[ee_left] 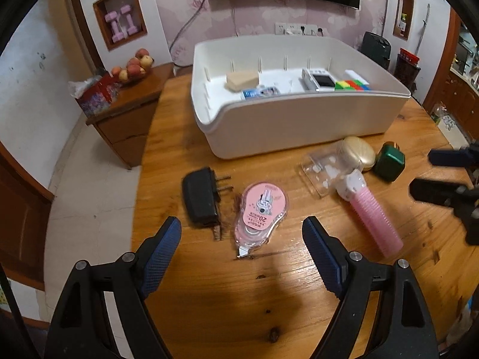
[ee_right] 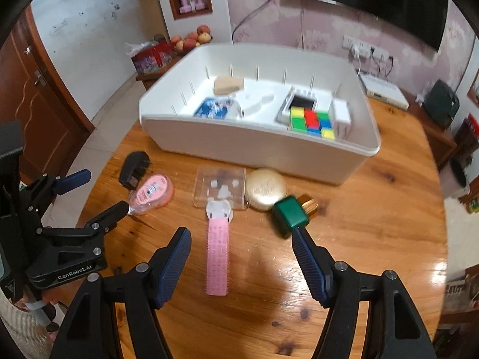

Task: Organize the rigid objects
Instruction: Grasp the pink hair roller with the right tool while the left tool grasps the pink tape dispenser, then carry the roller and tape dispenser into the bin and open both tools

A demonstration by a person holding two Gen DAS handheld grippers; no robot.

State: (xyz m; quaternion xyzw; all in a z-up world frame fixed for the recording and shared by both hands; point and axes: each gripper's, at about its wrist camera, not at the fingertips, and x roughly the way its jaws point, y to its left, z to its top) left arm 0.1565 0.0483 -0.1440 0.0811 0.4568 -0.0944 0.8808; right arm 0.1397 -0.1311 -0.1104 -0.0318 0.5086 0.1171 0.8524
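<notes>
Both tongs, the left gripper (ee_left: 241,236) and right gripper (ee_right: 241,251), gape wide and empty low in frame, since the pink tape (ee_left: 260,209) and pink roller (ee_right: 218,257) wait mid-table below the white bin (ee_left: 299,125).

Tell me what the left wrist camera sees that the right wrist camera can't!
Only the left wrist view shows the black charger's two metal prongs and a dark speaker behind the bin. Only the right wrist view shows the white box by the wall outlets and the brown door. Both show the white bin, the pink roller, the green box, and both grippers open.
</notes>
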